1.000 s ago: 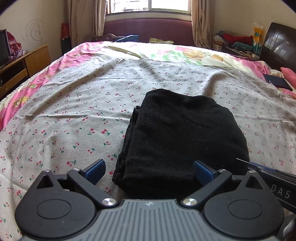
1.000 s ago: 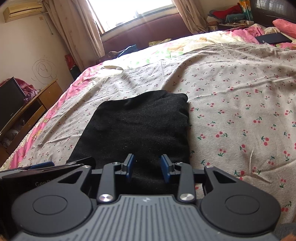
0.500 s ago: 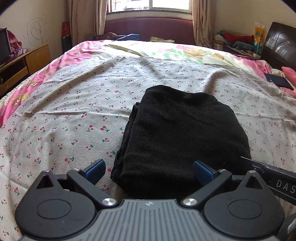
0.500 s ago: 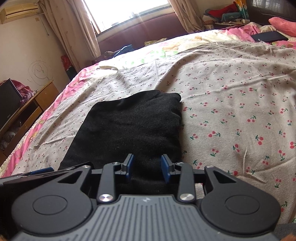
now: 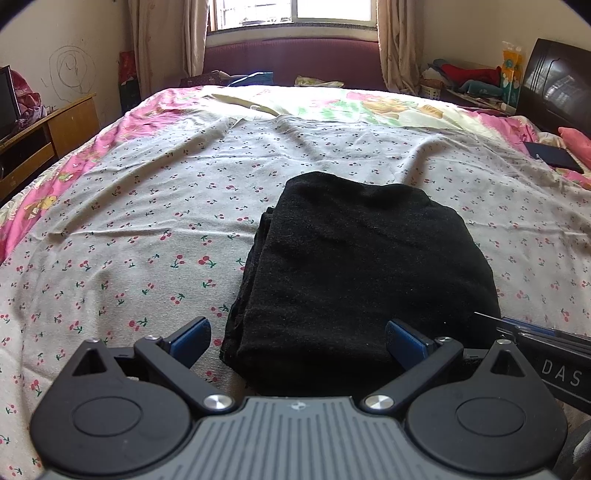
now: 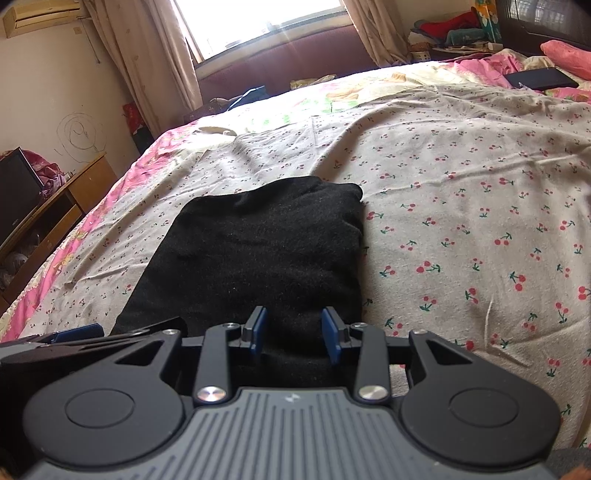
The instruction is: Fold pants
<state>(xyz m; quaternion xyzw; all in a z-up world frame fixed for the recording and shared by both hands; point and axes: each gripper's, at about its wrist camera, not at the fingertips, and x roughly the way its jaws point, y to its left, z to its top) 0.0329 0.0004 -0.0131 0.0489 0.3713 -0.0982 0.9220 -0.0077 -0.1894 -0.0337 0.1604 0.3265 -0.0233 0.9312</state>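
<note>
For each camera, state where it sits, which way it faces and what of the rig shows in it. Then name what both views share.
Left wrist: sits on the left gripper, angled down across the bed toward the window; shows its own wide-open blue pads and the right gripper's edge at the right border.
Right wrist: sits on the right gripper, angled down the same way, from further right; shows its own narrower-set pads and the left gripper's edge at lower left.
Shared: the folded black pants, cherry-print sheet, window, wooden cabinet.

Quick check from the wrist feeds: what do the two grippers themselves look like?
Both match: the left gripper and right gripper have matte black linkage arms, silver pivot screws, blue pads on the jaws, round black side discs and a ribbed grey housing. White letters "DAS" mark the right gripper's side.
</note>
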